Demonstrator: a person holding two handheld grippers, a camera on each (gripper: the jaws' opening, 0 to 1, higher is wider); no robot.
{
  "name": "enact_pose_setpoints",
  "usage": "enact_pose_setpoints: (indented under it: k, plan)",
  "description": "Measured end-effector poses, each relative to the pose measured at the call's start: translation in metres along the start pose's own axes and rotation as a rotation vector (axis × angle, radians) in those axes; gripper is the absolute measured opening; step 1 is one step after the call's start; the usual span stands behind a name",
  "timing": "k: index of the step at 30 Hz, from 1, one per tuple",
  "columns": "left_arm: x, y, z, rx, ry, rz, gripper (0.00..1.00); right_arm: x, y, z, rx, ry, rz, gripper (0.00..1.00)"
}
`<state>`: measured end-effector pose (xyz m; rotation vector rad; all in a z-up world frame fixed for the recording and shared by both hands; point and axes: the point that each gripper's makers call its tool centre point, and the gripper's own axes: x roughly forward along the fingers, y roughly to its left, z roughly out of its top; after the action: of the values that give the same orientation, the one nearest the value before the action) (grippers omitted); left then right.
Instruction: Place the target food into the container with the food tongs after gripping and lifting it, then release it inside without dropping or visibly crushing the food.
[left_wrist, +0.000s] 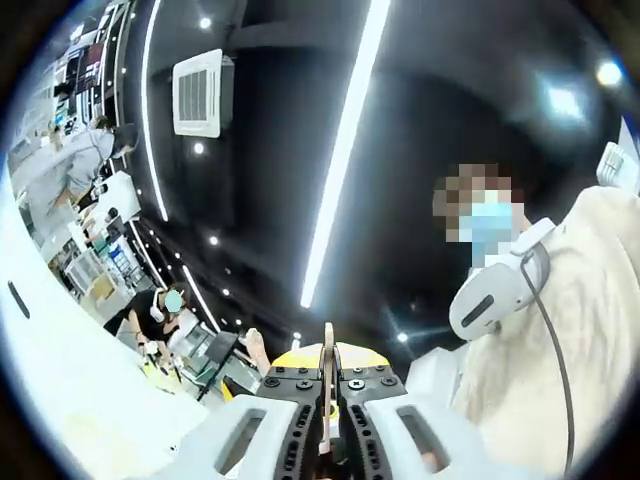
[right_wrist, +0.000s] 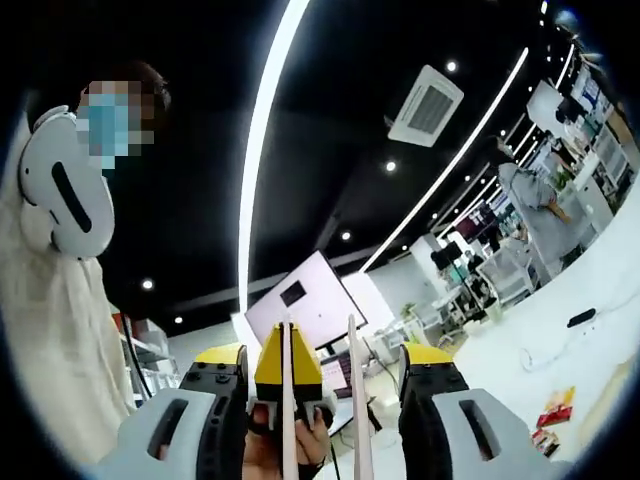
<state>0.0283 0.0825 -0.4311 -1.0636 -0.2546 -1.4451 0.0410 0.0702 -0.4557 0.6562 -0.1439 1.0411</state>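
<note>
Both views point up at a dark ceiling. In the left gripper view my left gripper (left_wrist: 327, 375) has its jaws pressed together on a thin tan strip (left_wrist: 327, 350) that stands up between them, edge-on. In the right gripper view my right gripper (right_wrist: 325, 360) has its yellow-tipped jaws wide apart. The food tongs (right_wrist: 355, 400) rise between them as two pale arms, with a yellow block (right_wrist: 285, 365) on the left arm. Neither arm touches a jaw. A hand (right_wrist: 280, 435) holds the tongs low down between the jaws.
A person in a beige top (left_wrist: 590, 330) with a white headset (right_wrist: 65, 190) stands close by. Light strips (left_wrist: 345, 150) and an air-conditioning unit (left_wrist: 200, 92) are overhead. Other people work at white tables (left_wrist: 165, 320). A wall screen (right_wrist: 305, 300) hangs behind the tongs.
</note>
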Motion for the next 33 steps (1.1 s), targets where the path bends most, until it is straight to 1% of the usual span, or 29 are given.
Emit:
enact_pose_setpoints:
  k: [4, 7, 11, 12, 13, 14, 17, 21, 25, 26, 27, 28, 30, 32, 33]
  plan:
    - [-0.005, 0.0, 0.003, -0.013, -0.027, 0.008, 0.0, 0.002, 0.003, -0.011, 0.019, 0.025, 0.007, 0.54]
    - [-0.007, 0.0, 0.003, -0.022, -0.032, 0.011, 0.0, 0.002, 0.004, -0.014, 0.027, 0.026, 0.007, 0.5]
    - [-0.011, -0.001, 0.001, -0.033, -0.031, 0.013, 0.0, 0.004, 0.006, -0.009, 0.051, -0.012, 0.013, 0.42]
    - [-0.011, -0.001, 0.0, -0.036, -0.032, 0.014, 0.0, 0.004, 0.006, -0.008, 0.051, -0.02, 0.015, 0.39]
    - [-0.012, -0.001, 0.0, -0.04, -0.032, 0.014, 0.0, 0.004, 0.005, -0.007, 0.052, -0.024, 0.013, 0.34]
    - [-0.013, -0.001, -0.001, -0.042, -0.031, 0.016, 0.0, 0.004, 0.006, -0.006, 0.057, -0.028, 0.018, 0.3]
    - [-0.014, -0.001, -0.001, -0.041, -0.031, 0.019, 0.0, 0.003, 0.004, -0.009, 0.062, -0.021, 0.012, 0.28]
    - [-0.02, -0.001, -0.005, -0.04, -0.003, 0.038, 0.0, 0.001, 0.004, -0.016, 0.077, 0.007, 0.008, 0.27]
    - [-0.03, 0.001, -0.013, -0.023, 0.087, 0.072, 0.02, -0.003, 0.002, -0.025, 0.083, 0.045, -0.002, 0.27]
    - [-0.035, 0.002, -0.017, 0.018, 0.157, 0.098, 0.03, -0.006, 0.002, -0.03, 0.083, 0.067, -0.009, 0.27]
    - [-0.039, 0.0, -0.021, 0.038, 0.208, 0.107, 0.06, -0.007, 0.002, -0.031, 0.086, 0.073, -0.011, 0.27]
    - [-0.042, 0.0, -0.022, 0.046, 0.238, 0.117, 0.09, -0.01, 0.001, -0.034, 0.083, 0.087, -0.017, 0.27]
    - [-0.047, -0.002, -0.025, 0.068, 0.303, 0.127, 0.11, -0.013, 0.0, -0.039, 0.06, 0.12, -0.021, 0.27]
    - [-0.055, -0.004, -0.028, 0.115, 0.399, 0.136, 0.12, -0.019, 0.001, -0.048, 0.034, 0.175, -0.023, 0.27]
    - [-0.057, -0.004, -0.03, 0.129, 0.433, 0.142, 0.13, -0.023, 0.003, -0.053, 0.022, 0.207, -0.016, 0.27]
